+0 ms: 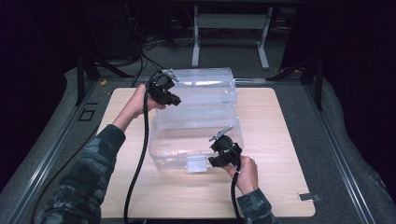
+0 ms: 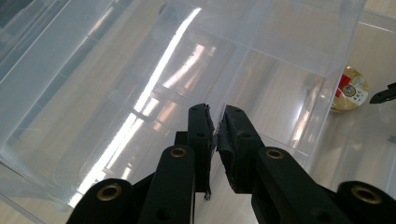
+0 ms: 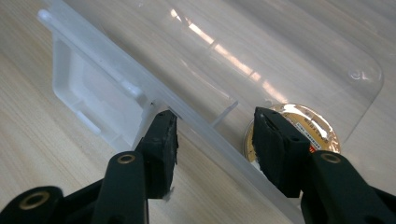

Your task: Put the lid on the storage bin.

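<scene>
Clear plastic storage bin (image 1: 196, 140) with lifted lid (image 1: 205, 91), centre of wooden table (image 1: 280, 140), nearer the far edge.
Left gripper (image 1: 175, 99) pinched tight on lid's thin left edge. Right gripper (image 1: 219, 156) jaws part-open, straddling bin's near rim beside the latch (image 1: 196, 164), not pressing. Round gold-lidded tin (image 3: 299, 126) inside bin, near-right corner.

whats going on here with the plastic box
A person at a wooden table works on a clear plastic box with a tool in each hand. The left tool, its jaws closed together, is at the raised clear lid at the far side. The right tool sits at the box's near rim beside the latch, one jaw outside and one inside, not pressing on it. A small round gold-topped item lies in the box.
</scene>
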Demonstrator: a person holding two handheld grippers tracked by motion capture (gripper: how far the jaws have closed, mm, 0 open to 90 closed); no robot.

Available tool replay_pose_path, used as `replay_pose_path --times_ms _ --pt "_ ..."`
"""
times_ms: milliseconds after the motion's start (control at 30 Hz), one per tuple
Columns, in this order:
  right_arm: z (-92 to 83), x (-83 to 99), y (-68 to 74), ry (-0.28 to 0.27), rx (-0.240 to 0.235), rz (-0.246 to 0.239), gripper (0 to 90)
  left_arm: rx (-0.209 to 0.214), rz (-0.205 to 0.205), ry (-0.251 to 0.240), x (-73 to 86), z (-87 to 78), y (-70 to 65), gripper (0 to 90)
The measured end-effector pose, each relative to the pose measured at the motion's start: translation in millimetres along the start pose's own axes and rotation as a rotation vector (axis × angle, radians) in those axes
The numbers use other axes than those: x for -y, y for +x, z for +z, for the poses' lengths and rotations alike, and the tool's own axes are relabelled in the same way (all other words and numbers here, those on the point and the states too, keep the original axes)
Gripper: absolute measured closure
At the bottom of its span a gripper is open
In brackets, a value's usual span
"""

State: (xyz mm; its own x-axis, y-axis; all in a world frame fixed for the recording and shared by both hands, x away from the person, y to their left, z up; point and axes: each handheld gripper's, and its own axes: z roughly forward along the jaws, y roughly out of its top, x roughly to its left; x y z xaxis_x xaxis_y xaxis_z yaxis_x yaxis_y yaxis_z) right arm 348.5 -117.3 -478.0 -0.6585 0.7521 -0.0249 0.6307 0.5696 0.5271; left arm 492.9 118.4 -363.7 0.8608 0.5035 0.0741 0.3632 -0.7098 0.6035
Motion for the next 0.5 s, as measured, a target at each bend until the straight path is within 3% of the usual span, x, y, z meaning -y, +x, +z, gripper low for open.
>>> replay_pose_path --times_ms 500 --pt "2.1 -3.6 -3.6 0.005 0.006 0.003 50.0 0.001 0.026 -0.041 9.9 -11.3 -15.9 82.1"
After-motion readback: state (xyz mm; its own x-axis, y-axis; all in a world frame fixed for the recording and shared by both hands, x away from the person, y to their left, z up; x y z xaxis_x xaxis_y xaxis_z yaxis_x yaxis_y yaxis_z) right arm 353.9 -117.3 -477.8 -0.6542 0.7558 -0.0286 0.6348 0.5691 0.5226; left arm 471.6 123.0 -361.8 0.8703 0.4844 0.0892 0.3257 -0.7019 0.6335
